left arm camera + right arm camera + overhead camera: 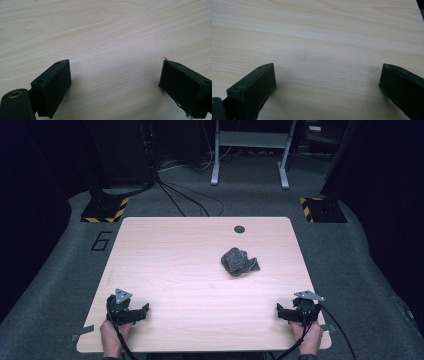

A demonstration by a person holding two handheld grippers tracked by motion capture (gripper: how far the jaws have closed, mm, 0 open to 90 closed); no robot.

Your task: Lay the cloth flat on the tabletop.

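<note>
Both hands at the near edge of the light wood-grain bench (pixel 165 250), each holding a black two-jaw gripper: left gripper (pixel 142 311) at the near-left corner, right gripper (pixel 281 311) at the near-right. Fingers (pixel 53 86) of the left are spread wide over bare wood in the left gripper view, nothing between them; right fingers (pixel 253 88) are likewise spread and empty in the right gripper view

Crumpled dark grey cloth (pixel 239 261) sits right of centre, toward the far half of the bench, well apart from both grippers, nearer the right one. Small dark round hole (pixel 239 229) just beyond it

Step, as I read it: start pose, approach not begun. Next move likely calls for reaching forward to the cloth, right side first, fingers kept wide until they straddle a fold, then pinch

Count: 1 cloth, 2 grippers, 1 bench, 1 hole
</note>
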